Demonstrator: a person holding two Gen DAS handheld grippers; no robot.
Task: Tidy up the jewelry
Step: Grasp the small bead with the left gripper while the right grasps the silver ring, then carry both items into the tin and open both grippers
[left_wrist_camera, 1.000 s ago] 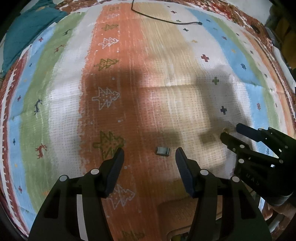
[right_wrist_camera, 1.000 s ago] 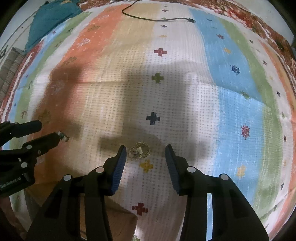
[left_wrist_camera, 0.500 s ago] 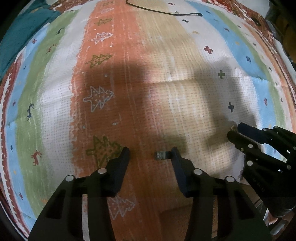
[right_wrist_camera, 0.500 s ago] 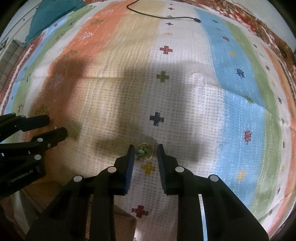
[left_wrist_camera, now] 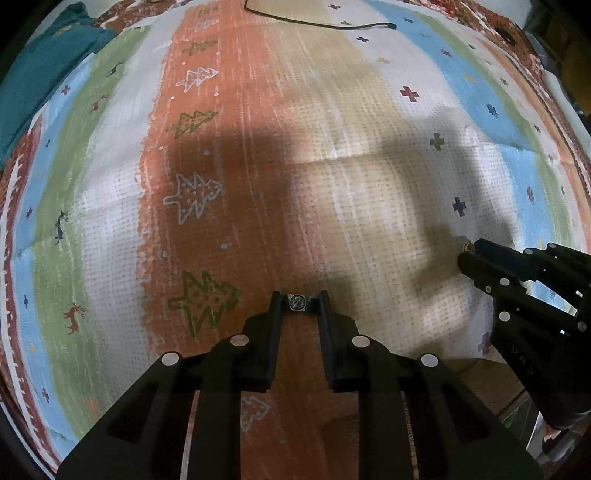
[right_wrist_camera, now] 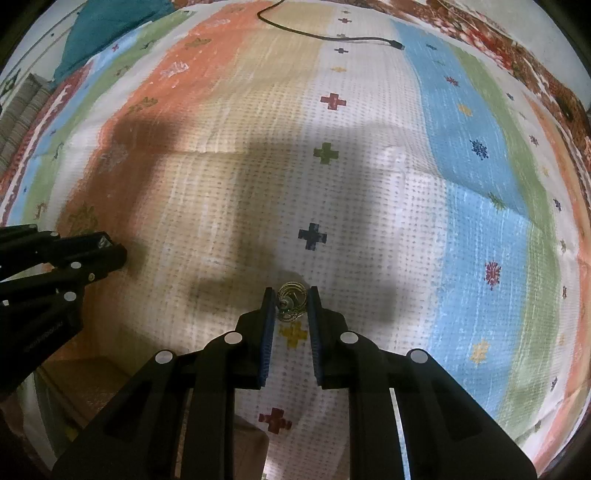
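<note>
A small dark silver ring (left_wrist_camera: 298,302) lies on the orange stripe of the patterned cloth. My left gripper (left_wrist_camera: 299,303) is shut on it, a fingertip on each side. A round gold wire piece with a green bead (right_wrist_camera: 291,301) lies on the white stripe. My right gripper (right_wrist_camera: 291,302) is shut on it at the fingertips. The right gripper shows in the left wrist view (left_wrist_camera: 467,254) at the right edge. The left gripper shows in the right wrist view (right_wrist_camera: 107,251) at the left edge.
A striped cloth (left_wrist_camera: 332,147) covers the surface. A black cable (right_wrist_camera: 332,35) lies at the far side. A teal fabric (left_wrist_camera: 40,70) sits at the far left. A brown box (left_wrist_camera: 487,384) edge shows near the bottom, also in the right wrist view (right_wrist_camera: 74,384).
Both grippers have closed: the left onto the silver ring, the right onto the gold wire piece. Both were open around them one second ago.
</note>
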